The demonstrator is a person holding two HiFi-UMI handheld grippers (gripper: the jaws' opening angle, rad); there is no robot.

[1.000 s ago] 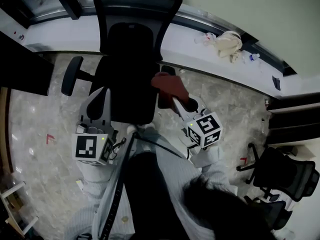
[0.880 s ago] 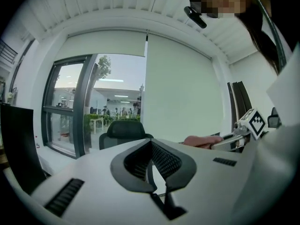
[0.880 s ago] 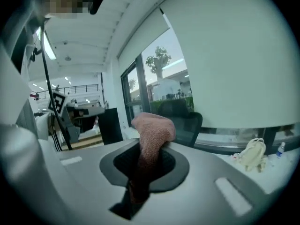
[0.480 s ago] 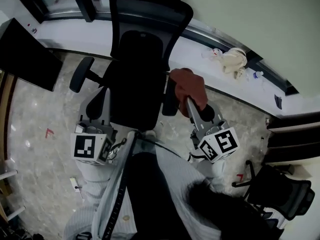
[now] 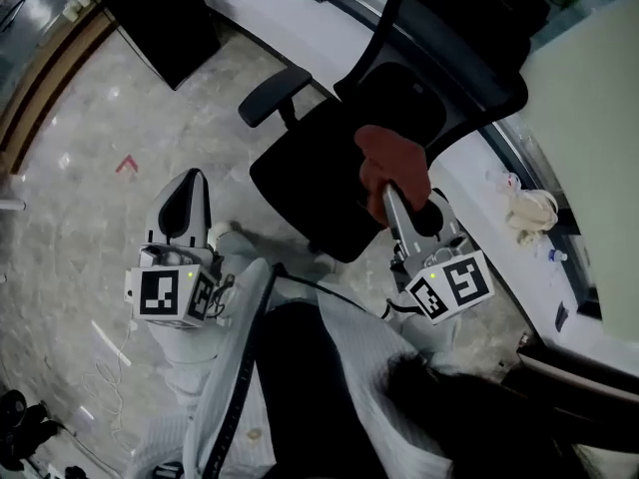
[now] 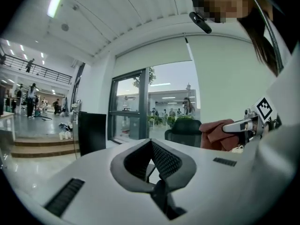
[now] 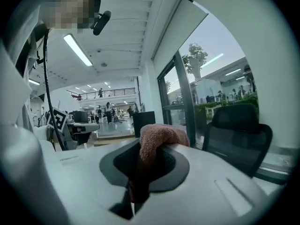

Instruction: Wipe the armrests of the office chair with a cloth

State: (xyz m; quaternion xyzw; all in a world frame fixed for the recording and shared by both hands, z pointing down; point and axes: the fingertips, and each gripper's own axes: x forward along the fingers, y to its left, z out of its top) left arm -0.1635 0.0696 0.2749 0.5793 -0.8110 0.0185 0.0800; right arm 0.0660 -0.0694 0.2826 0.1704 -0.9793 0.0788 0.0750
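The black office chair (image 5: 399,118) stands ahead of me, turned at an angle. Its left armrest (image 5: 274,97) shows bare; the right armrest is hidden behind the cloth and my right gripper. My right gripper (image 5: 393,198) is shut on a reddish-brown cloth (image 5: 391,164), held over the chair's right side at the seat edge. In the right gripper view the cloth (image 7: 157,142) bulges from between the jaws, with the chair back (image 7: 236,135) to the right. My left gripper (image 5: 187,186) hangs over the floor left of the chair, shut and holding nothing.
A white ledge (image 5: 300,13) runs behind the chair, with a cream bundle (image 5: 529,208) on it at the right. A dark cabinet (image 5: 165,13) stands at the back left. The marble floor has a red mark (image 5: 127,164) and a loose cable (image 5: 105,377).
The head view has swung, so the chair now sits tilted at upper right. The right gripper with the cloth has risen along the chair's right side. The left gripper has hardly moved.
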